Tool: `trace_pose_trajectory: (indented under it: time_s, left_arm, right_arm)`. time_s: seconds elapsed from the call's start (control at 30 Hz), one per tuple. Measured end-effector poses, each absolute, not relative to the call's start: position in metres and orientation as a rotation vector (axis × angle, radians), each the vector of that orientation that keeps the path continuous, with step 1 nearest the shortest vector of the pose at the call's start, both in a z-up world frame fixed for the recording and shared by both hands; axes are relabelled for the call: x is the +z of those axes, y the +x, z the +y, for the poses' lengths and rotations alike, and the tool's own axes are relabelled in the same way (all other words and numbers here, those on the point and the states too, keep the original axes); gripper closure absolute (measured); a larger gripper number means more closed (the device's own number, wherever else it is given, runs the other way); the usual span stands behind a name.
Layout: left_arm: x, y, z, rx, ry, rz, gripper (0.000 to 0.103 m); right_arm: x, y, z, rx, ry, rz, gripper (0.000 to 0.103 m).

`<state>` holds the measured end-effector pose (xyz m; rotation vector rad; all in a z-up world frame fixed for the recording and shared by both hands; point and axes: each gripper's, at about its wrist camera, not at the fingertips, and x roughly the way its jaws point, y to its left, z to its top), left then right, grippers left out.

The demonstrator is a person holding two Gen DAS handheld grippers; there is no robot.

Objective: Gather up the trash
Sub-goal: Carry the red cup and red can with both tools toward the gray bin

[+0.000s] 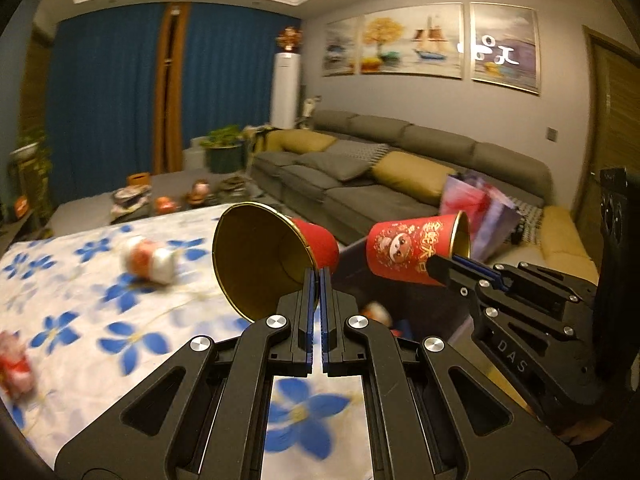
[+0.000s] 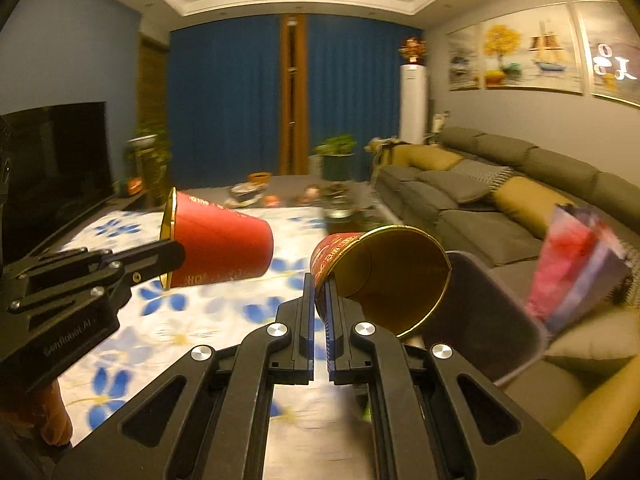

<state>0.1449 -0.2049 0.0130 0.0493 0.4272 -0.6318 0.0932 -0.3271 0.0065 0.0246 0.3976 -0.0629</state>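
Currently both grippers carry a paper cup each. Left gripper [image 1: 320, 276]: fingers pinched fully together on the rim wall of the left cup [image 1: 264, 256], which lies tipped just ahead of the tips, mouth toward the camera. Right gripper [image 2: 320, 284]: same closed pinch on the rim of the right cup [image 2: 384, 276], tilted, just above the dark bin [image 2: 500, 320] beyond the fingers. Judgement: cups are light, thin-walled, crushable; a rim pinch, one finger inside, one outside, suits. Small wrappers [image 1: 150, 260] remain on the floral cloth [image 1: 80, 280].
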Motion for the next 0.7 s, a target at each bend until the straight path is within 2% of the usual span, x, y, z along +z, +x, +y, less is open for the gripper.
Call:
trace_pose_trajectory:
  time_s: [0.3, 0.7]
  left_arm:
    - [-0.006, 0.164, -0.264, -0.695, 0.062, 0.460, 0.101]
    - [-0.020, 0.183, -0.290, -0.715, 0.079, 0.495, 0.101]
  right_arm:
    - [-0.002, 0.096, -0.371, -0.139, 0.055, 0.398, 0.097]
    - [-0.011, 0.111, -0.386, -0.152, 0.073, 0.426, 0.097]
